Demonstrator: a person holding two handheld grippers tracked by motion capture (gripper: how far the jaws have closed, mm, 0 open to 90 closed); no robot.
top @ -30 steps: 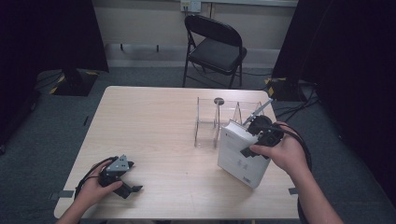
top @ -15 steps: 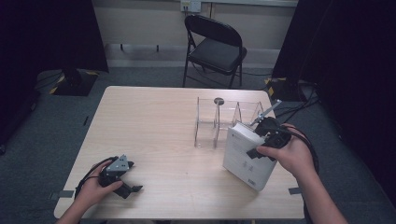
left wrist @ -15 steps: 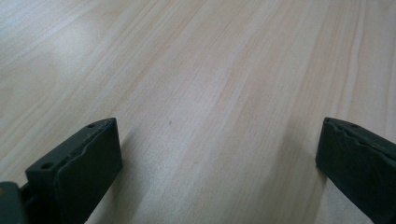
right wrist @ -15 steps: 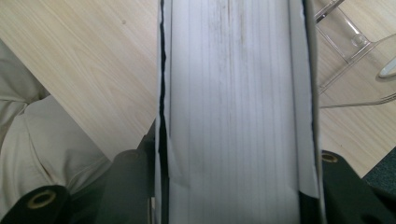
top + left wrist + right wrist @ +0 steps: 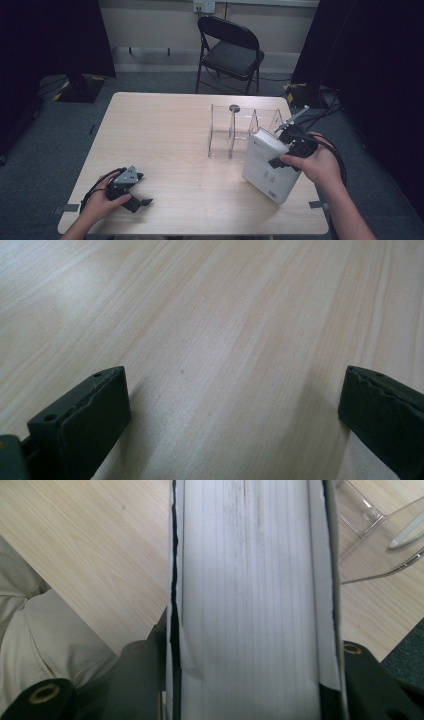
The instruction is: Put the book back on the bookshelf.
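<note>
High view: right hand [image 5: 315, 167] near the table's [image 5: 165, 130] right edge, wrist bent inward, right gripper [image 5: 287, 150] clamped on a thick white book [image 5: 267, 165] tilted on edge, just before the clear acrylic rack [image 5: 240, 130]. Left hand [image 5: 102, 200] low by the near left corner, left gripper [image 5: 137, 197] lying on the wood, holding nothing.

Left gripper view: jaws spread wide, bare wood between, nothing touched.

Right gripper view: black jaws pressed against both covers of the book [image 5: 250, 600], page block facing up, rack [image 5: 380, 525] at the upper right.
</note>
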